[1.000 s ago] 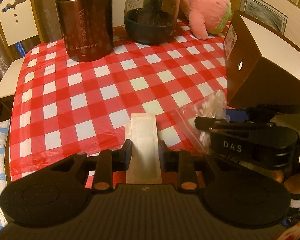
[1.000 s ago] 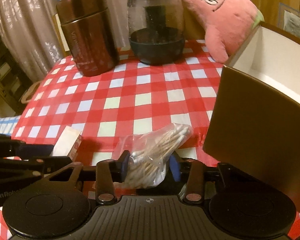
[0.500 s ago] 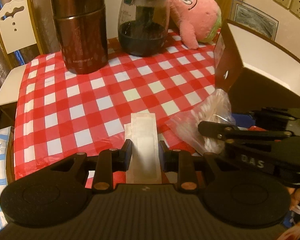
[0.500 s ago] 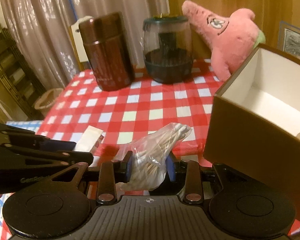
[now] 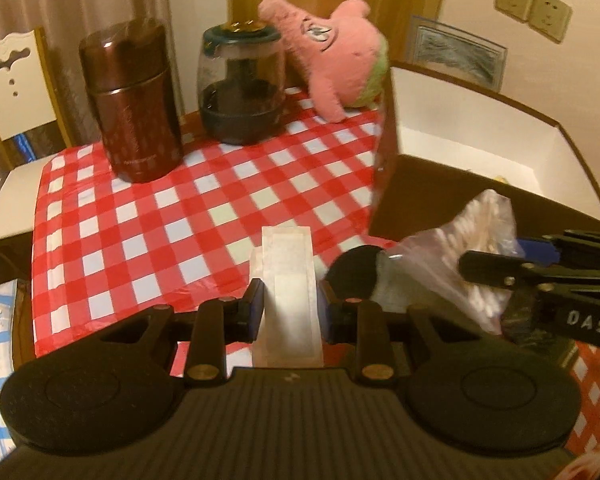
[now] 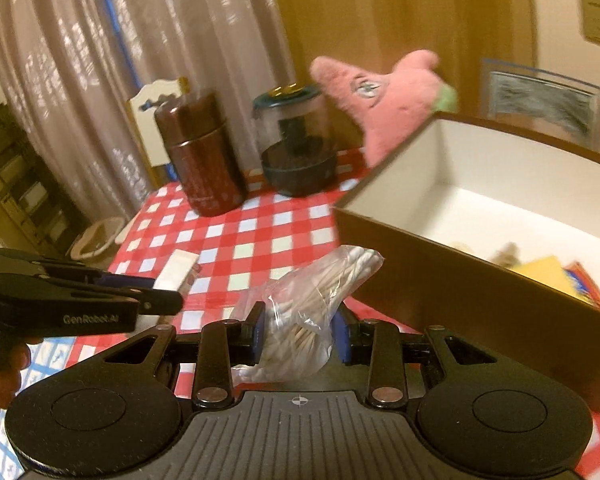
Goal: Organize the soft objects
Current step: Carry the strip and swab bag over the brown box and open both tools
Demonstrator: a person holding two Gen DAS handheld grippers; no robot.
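While both devices hung above the red-checked table, the left claw was closed on a flat white packet, gripped upright between its blue-padded fingers. Just to its right, the right claw was clamped around a clear plastic bag of cotton swabs, the swab tips pointing toward an open brown box with a white interior. That box stood at the table's right side, with yellow and red items lying on its floor. At the far edge of the table stood a dark red canister, a glass jar with a dark base and a pink plush toy leaning beside the jar. A white chair stood behind the table, near curtains.
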